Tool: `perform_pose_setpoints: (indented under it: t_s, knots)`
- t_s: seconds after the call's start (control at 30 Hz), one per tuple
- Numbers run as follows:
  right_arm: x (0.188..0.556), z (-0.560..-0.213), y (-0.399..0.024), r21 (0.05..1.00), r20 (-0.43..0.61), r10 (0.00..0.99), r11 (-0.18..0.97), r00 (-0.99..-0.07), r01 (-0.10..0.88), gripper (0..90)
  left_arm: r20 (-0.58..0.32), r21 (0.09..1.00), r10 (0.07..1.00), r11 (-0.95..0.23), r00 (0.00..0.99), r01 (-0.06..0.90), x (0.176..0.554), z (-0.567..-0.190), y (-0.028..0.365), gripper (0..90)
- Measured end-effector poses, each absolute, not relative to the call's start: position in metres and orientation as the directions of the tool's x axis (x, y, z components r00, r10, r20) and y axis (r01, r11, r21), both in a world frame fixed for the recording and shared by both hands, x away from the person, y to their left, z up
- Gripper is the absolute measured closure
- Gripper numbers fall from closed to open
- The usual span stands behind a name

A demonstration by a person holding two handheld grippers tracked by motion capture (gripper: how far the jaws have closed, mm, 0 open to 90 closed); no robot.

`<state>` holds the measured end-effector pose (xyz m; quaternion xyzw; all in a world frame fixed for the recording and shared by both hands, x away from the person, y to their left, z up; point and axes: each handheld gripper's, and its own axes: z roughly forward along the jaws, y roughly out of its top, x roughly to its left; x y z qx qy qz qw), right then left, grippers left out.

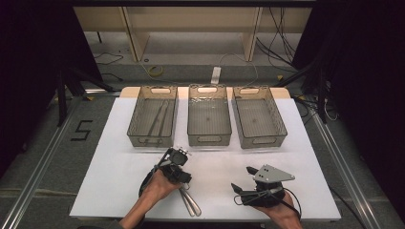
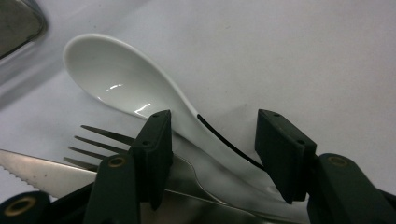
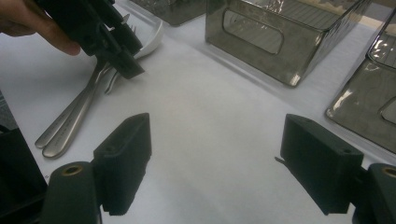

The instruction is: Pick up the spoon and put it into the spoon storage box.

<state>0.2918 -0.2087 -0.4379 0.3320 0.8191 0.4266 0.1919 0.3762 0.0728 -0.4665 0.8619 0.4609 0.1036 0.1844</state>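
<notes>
We count one white ceramic spoon [image 2: 140,88] between left gripper [image 2: 212,140] half-open jaws, untouched on one side; one steel fork [image 2: 100,142], one serrated steel knife [image 2: 42,170] beside; right gripper [image 3: 210,163] jaws wide, empty; three grey plastic bins [image 1: 209,117] beyond.

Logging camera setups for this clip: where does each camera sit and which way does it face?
High view: above the person's side, looking down on the white table; both forearms, left gripper, right gripper.
Left gripper view: along its jaws, straddling the white ceramic spoon beside a steel fork.
Right gripper view: low across the table; open jaws.
Shared: smoky plastic bins.
</notes>
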Motion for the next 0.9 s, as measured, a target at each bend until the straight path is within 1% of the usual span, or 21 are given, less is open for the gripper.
perform_pose_setpoints:
  t_s: [0.47, 0.73, 0.9]
  knots:
    - [0.2915, -0.4379, -0.2084, 0.825, -0.035, 0.709, 0.418, -0.704, 0.380, 25.6, 0.042, 0.433, 0.832, -0.514, 0.553, 0.740, 0.3742, -0.4661, 0.0740, 56.7]
    - [0.2915, -0.4380, -0.2075, 0.823, -0.037, 0.708, 0.422, -0.705, 0.380, 25.7, 0.025, 0.460, 0.842, -0.488, 0.538, 0.742, 0.3794, -0.4664, 0.0765, 64.4]
    - [0.2915, -0.4383, -0.2068, 0.823, -0.038, 0.708, 0.422, -0.705, 0.380, 25.8, 0.025, 0.469, 0.844, -0.483, 0.535, 0.739, 0.3813, -0.4668, 0.0769, 65.9]
